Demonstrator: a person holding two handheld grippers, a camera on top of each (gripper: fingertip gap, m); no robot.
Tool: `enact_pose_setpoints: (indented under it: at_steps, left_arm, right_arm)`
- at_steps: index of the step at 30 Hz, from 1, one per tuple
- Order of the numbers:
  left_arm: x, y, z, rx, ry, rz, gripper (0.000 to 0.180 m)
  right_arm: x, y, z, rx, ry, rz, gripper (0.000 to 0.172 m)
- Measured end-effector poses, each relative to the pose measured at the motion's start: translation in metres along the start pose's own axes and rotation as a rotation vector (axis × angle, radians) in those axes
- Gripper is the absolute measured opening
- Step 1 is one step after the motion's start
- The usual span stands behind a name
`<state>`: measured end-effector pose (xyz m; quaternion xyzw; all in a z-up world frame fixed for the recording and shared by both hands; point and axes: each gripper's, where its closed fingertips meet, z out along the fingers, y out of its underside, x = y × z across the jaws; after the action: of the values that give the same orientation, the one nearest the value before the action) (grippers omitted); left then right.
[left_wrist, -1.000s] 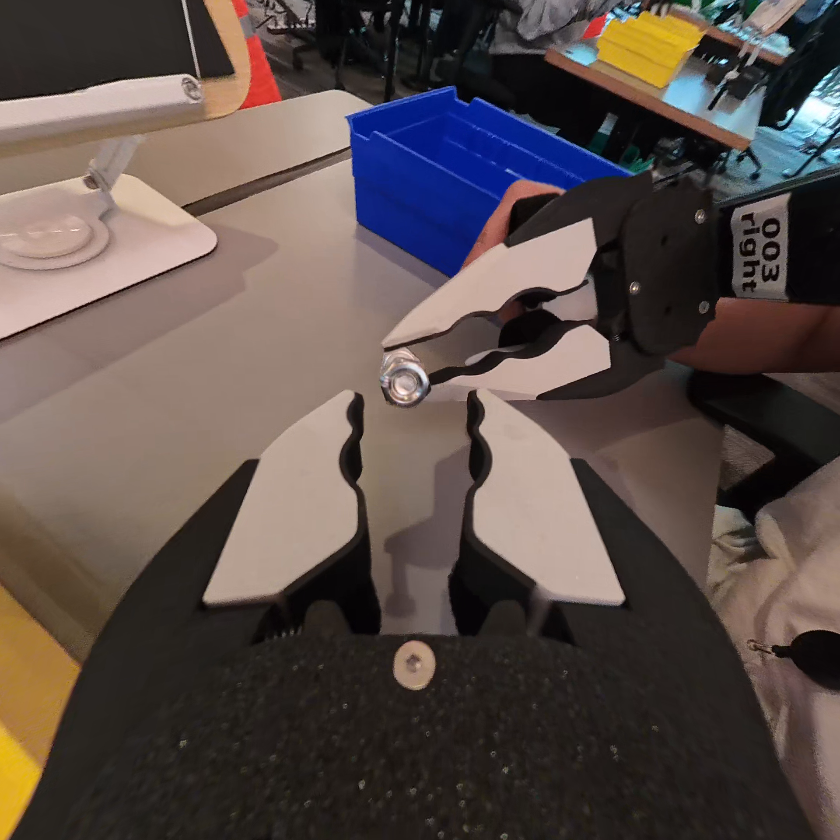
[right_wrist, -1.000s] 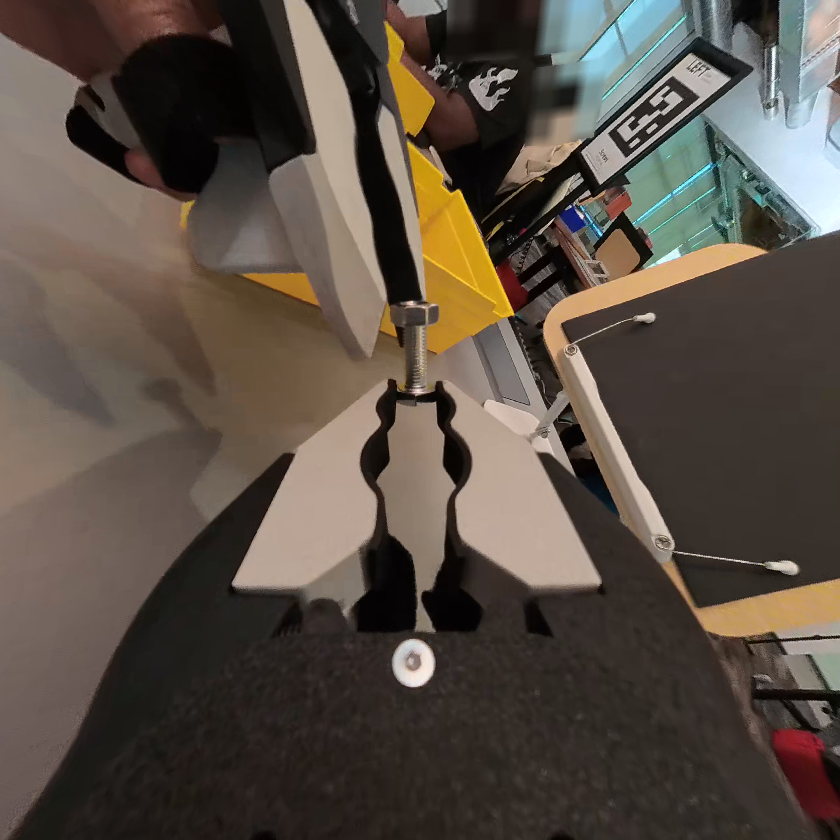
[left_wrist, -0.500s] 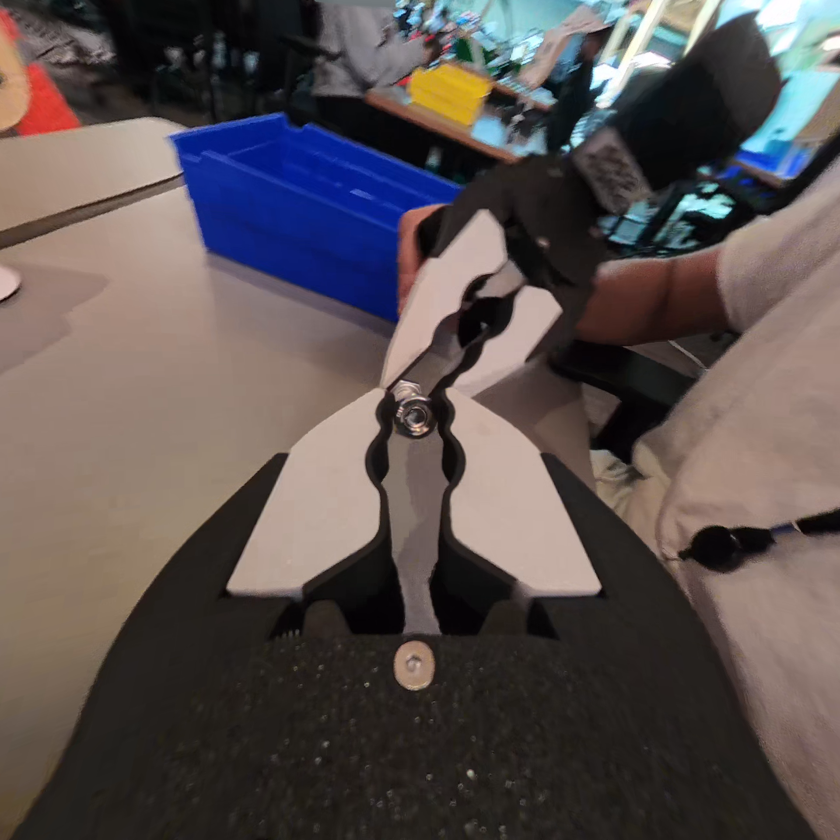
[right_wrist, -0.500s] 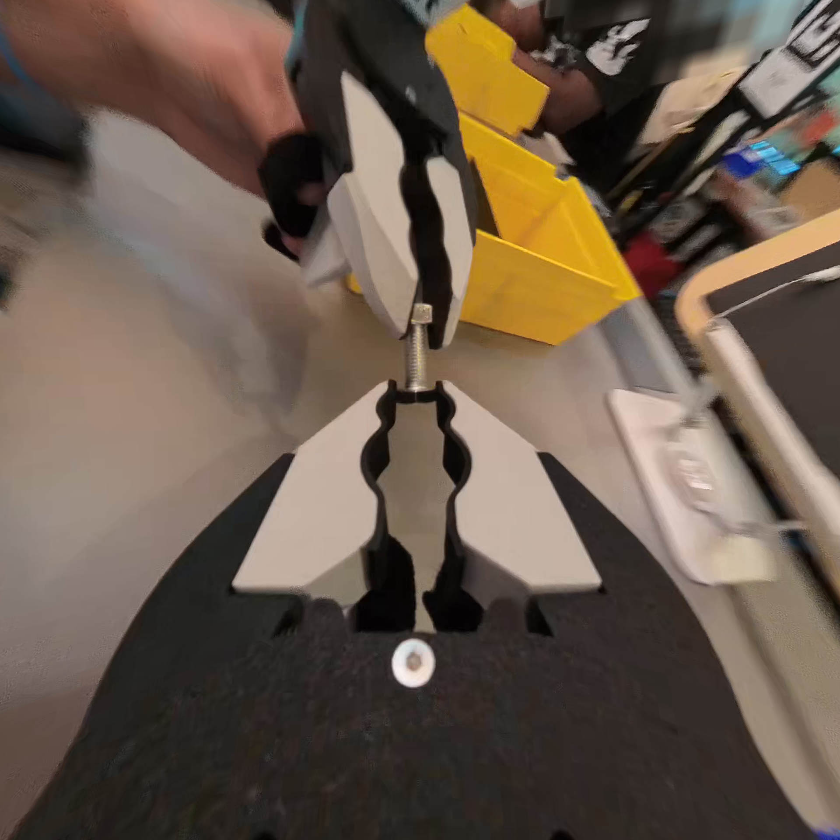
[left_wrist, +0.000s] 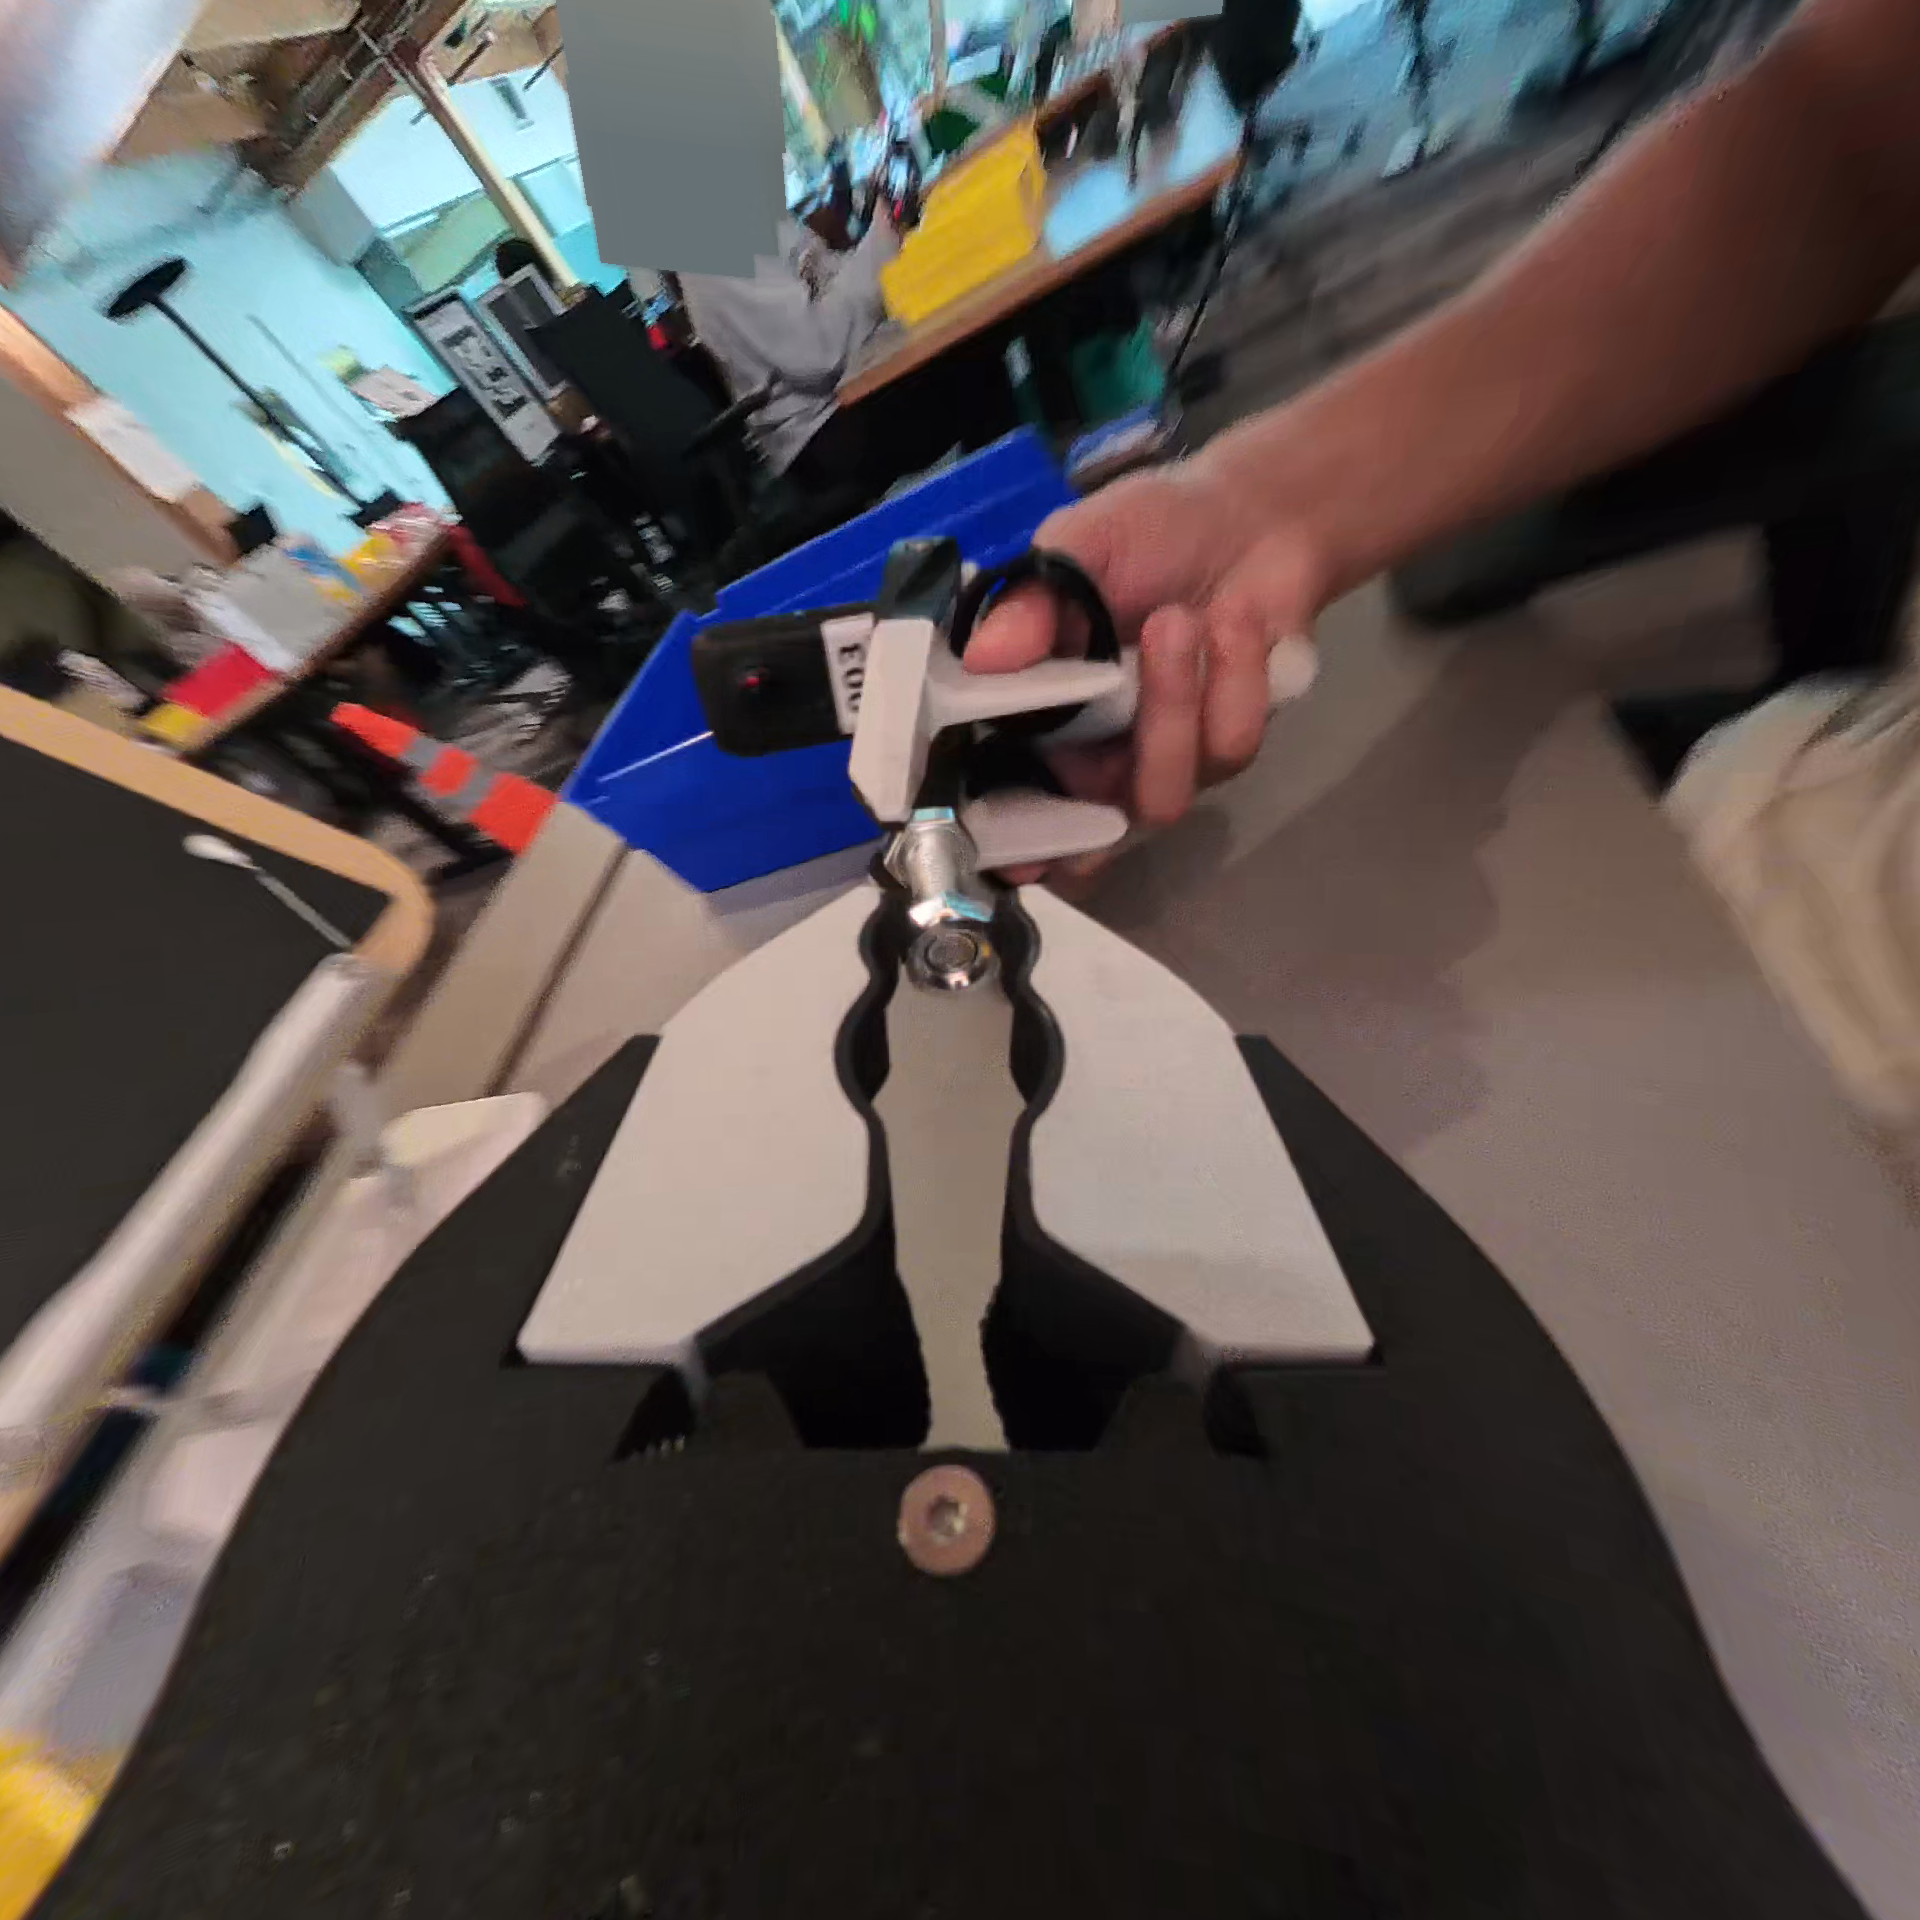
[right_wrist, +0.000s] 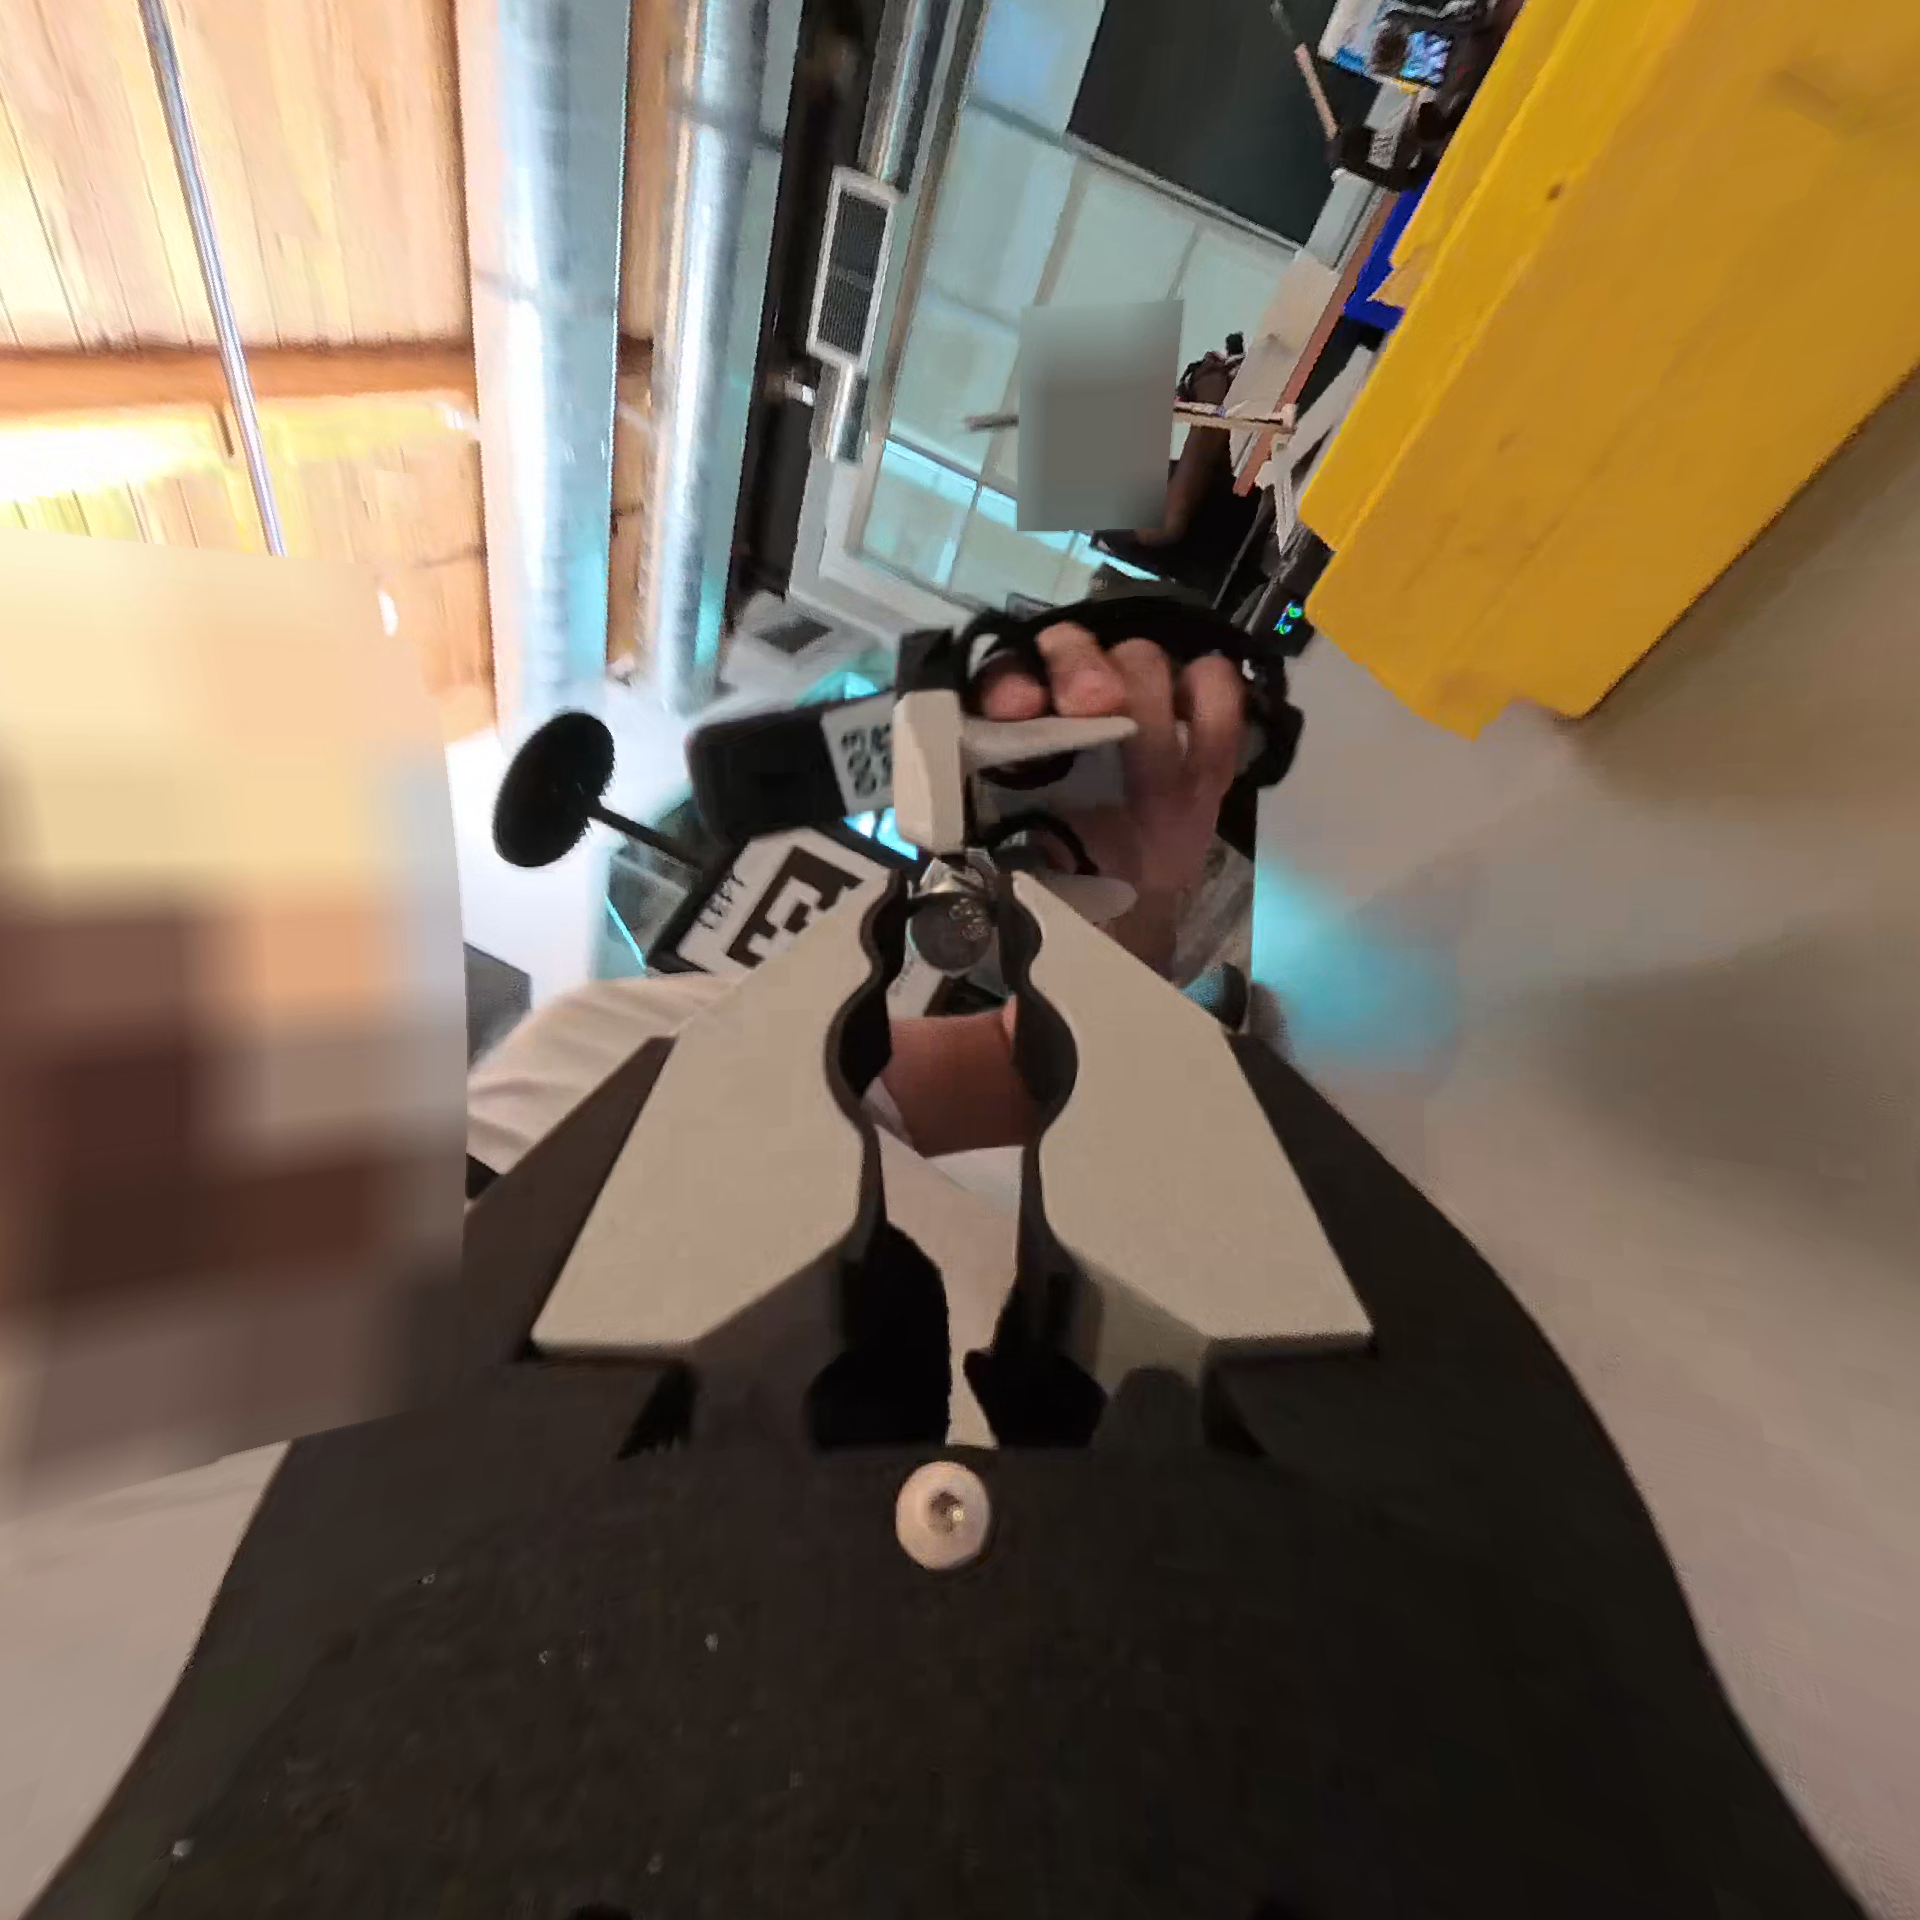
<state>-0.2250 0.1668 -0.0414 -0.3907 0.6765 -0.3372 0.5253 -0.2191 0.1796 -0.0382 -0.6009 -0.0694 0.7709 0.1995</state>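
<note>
Bolt-and-nut assembly (left_wrist: 940, 883), silver metal: spanning the gap between the two claws above the grey counter (left_wrist: 1455, 935), long axis running tip to tip along both sets of fingers. Left claw (left_wrist: 948, 961): clamping one end, a round flanged piece facing the lens between the black pads (left_wrist: 871, 940), both pressing on it. Right claw (right_wrist: 951, 940): clamping the opposite end, a round metal face showing between its fingertips (right_wrist: 1049, 935), pads closing on either side. Claws meeting nose to nose, both equally near, each seen edge-on from the other's view. Holding hand (left_wrist: 1174, 644) gripping the right claw's handle, wrist rolled sideways. Blue bin (left_wrist: 748, 769) lying behind; yellow bin (right_wrist: 1579, 416) lying beside the left claw.
</note>
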Motion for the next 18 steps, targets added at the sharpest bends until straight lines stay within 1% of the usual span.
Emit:
enact_pose_setpoints:
  at_steps: [2,3,6,8,10,14,17,18]
  left_arm:
    - [-0.001,0.003,0.001,-0.054,-0.064,0.15,0.018]
    - [0.0,0.002,0.002,-0.058,-0.081,0.189,0.018]
    - [0.0,-0.001,0.001,-0.046,-0.093,0.205,0.018]
    - [-0.001,-0.003,0.0,-0.034,-0.093,0.196,0.018]
    - [-0.001,-0.004,-0.002,-0.022,-0.087,0.188,0.018]
    - [0.006,-0.004,-0.001,-0.019,-0.045,0.216,0.018]
    - [0.009,0.0,0.002,-0.035,-0.033,0.221,0.018]
    - [0.009,0.001,0.002,-0.035,-0.029,0.217,0.018]
  right_arm:
    - [0.002,-0.001,-0.001,0.024,-0.012,0.056,0.016]
    - [0.001,-0.001,-0.001,0.022,-0.018,0.051,0.016]
    - [-0.004,0.004,0.0,-0.011,-0.006,-0.015,0.019]
    - [-0.006,0.01,0.002,-0.055,-0.001,-0.038,0.032]
    - [-0.009,0.014,0.004,-0.08,-0.016,-0.041,0.034]
    - [-0.006,0.015,0.001,-0.09,0.001,-0.043,0.031]
    - [0.0,0.016,-0.001,-0.099,0.027,-0.056,0.018]
    - [0.002,0.017,-0.002,-0.1,0.036,-0.065,0.017]
